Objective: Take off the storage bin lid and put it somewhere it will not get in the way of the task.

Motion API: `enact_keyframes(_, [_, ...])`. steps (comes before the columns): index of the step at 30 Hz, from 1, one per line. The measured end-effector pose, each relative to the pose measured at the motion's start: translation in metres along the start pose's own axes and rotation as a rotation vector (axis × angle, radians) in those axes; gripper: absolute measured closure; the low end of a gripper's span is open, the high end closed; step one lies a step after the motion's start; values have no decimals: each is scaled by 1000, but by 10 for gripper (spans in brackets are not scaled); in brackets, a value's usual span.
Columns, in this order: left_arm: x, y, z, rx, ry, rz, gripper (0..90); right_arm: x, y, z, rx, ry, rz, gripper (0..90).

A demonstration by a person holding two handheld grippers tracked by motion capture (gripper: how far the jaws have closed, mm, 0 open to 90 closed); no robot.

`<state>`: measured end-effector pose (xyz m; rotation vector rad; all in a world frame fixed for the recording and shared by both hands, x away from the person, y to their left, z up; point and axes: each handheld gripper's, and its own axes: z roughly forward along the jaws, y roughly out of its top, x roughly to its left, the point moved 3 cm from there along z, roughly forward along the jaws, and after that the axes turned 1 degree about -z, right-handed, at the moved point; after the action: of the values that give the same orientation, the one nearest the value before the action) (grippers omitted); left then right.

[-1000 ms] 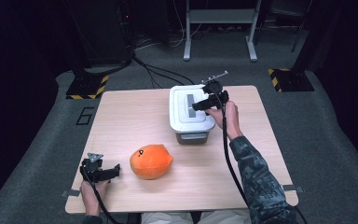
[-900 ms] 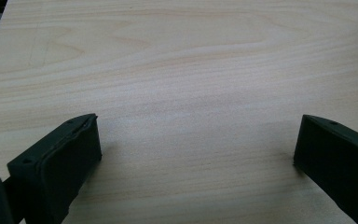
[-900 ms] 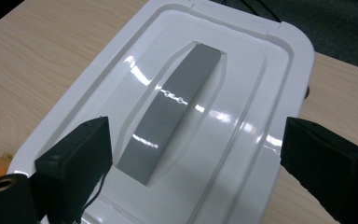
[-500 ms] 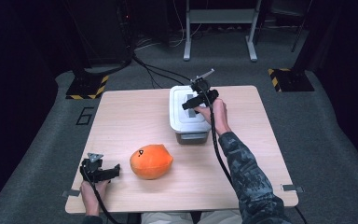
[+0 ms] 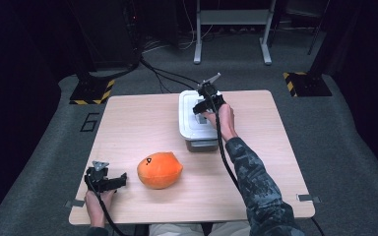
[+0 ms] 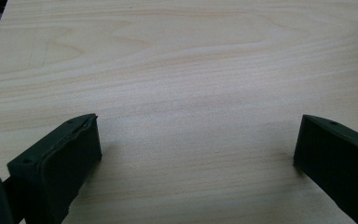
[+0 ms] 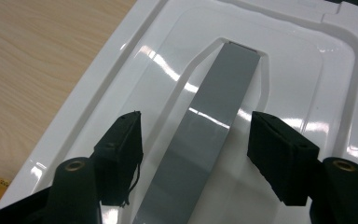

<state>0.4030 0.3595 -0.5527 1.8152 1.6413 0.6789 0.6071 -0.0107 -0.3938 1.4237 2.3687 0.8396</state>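
Since a second ago our right gripper (image 7: 193,154) has slid left over the white lidded box (image 5: 189,118) at the tabletop's (image 5: 142,123) far middle, its fingers just closing to straddle, untouched, the grey handle (image 7: 214,135). The lid looks light, stiff, slippery: we grip mid-handle. Our left gripper (image 6: 196,149) rests wide, empty.

The box (image 5: 195,120) stands at the table's (image 5: 142,118) far side, the plush toy (image 5: 159,170) nearer, to its left.
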Motion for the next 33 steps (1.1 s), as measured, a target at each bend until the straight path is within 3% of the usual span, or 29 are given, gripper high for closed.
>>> enact_keyframes(2, [0,0,0,0,0,0,4,-1,1,2,5,7,37,470])
enact_keyframes(5, [0,0,0,0,0,0,4,0,1,3,5,9,53,480])
enact_keyframes(15, [0,0,0,0,0,0,4,6,0,3,-15,-79,94,583])
enact_keyframes(25, [0,0,0,0,0,0,4,12,-3,1,-64,-118,148,650])
enact_keyframes(33, [0,0,0,0,0,-1,4,14,-3,0,-72,-132,137,664])
